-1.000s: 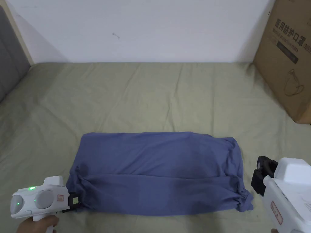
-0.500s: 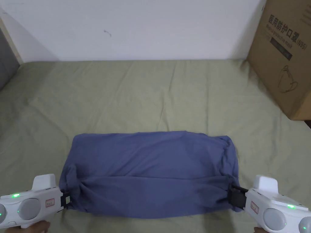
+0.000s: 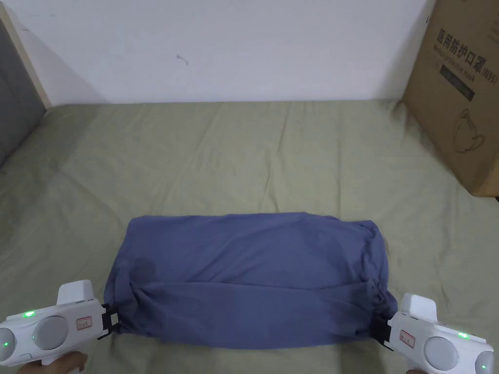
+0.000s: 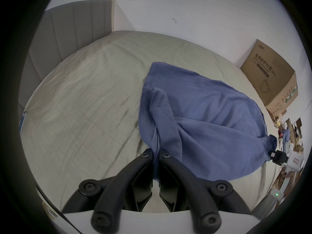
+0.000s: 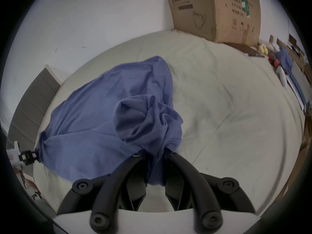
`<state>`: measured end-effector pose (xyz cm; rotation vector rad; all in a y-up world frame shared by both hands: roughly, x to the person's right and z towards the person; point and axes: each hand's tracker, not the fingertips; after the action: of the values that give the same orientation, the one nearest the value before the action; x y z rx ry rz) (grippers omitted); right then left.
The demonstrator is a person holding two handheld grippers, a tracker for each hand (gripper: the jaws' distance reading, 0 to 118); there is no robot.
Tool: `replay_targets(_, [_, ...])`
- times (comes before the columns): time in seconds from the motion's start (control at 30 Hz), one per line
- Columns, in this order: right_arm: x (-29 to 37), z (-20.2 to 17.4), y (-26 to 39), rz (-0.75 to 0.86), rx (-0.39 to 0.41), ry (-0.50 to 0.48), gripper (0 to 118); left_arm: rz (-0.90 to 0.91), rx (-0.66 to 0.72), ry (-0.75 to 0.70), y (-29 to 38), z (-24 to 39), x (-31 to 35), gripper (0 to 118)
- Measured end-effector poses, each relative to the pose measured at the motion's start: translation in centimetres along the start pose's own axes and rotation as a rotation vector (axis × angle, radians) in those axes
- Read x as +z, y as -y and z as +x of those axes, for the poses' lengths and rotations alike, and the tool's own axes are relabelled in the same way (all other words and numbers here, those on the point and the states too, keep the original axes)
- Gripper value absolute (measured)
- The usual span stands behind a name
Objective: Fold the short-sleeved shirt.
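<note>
Grey padded headboard up the left side of the bed, olive sheet creased all over. At the near left, left gripper, white-bodied, held from below by a hand, clamped on the left end of the blue short-sleeved shirt; in the left gripper view, both jaws pressed together over a thin pinch of bunched cloth. Shirt folded into a long band, lying crosswise near the bed's front edge, about midway between left and right sides, a lengthwise fold line across its near half. At the near right, right gripper clenched on the gathered right end of the shirt; in the right gripper view, a thick wad of fabric squeezed between both jaws. Cardboard box at the far right corner, against the wall.
</note>
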<state>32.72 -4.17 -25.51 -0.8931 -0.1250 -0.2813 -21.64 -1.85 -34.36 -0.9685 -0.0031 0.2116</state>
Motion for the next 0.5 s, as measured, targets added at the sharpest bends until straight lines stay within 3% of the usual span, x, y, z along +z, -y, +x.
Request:
replay_targets(0.27, [6.0,1.3,0.6,0.066,-0.060,-0.055,14,0.025,0.092,0.029,1.5,-2.0,3.6,3])
replay_targets(0.5, [9.0,3.4,5.0,0.016,-0.136,-0.066,14,-0.009,0.097,0.019,6.1,-4.4,6.2,3])
